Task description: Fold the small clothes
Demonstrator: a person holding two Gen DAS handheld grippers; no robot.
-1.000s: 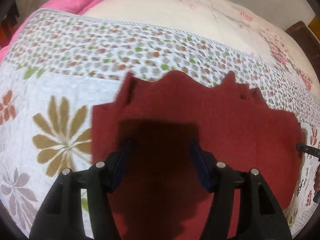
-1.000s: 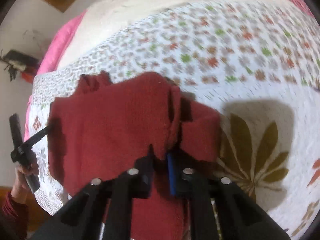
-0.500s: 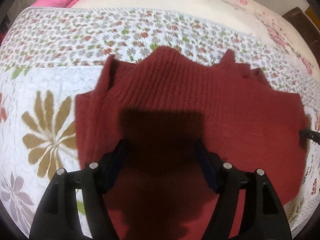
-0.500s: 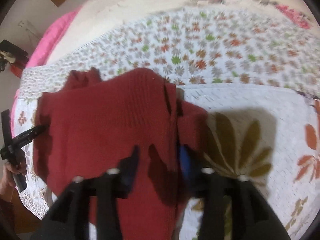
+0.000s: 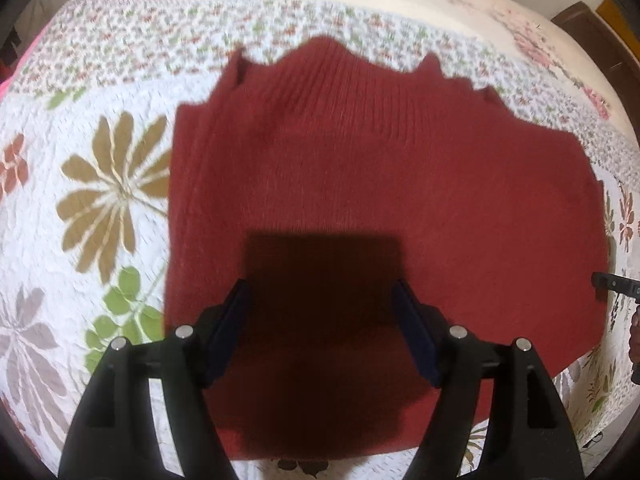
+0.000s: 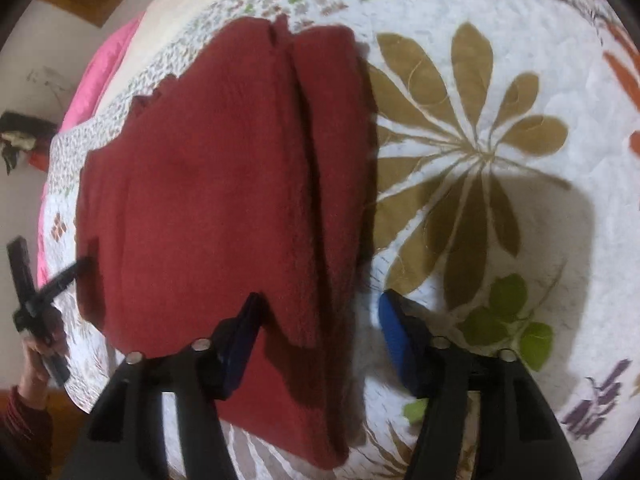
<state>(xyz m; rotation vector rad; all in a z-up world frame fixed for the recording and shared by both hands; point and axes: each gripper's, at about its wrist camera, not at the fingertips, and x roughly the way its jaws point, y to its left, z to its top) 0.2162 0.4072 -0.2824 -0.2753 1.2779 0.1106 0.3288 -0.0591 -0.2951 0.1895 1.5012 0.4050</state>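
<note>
With one side panel folded over, the dark red knitted sweater (image 5: pixel 380 184) lies released; both the left gripper (image 5: pixel 322 312) and right gripper (image 6: pixel 318 320) are held agape, so a fresh edge must be grasped next.

floral quilted bed (image 5: pixel 100 152), red sweater (image 5: pixel 380 168) on top

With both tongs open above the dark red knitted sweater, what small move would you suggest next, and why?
Probably lower the right tongs and pinch the dark red knitted sweater at its folded flap edge. Both tongs are open and hold nothing, the left tongs over its middle, and the sweater lies flat on the floral quilt.
</note>
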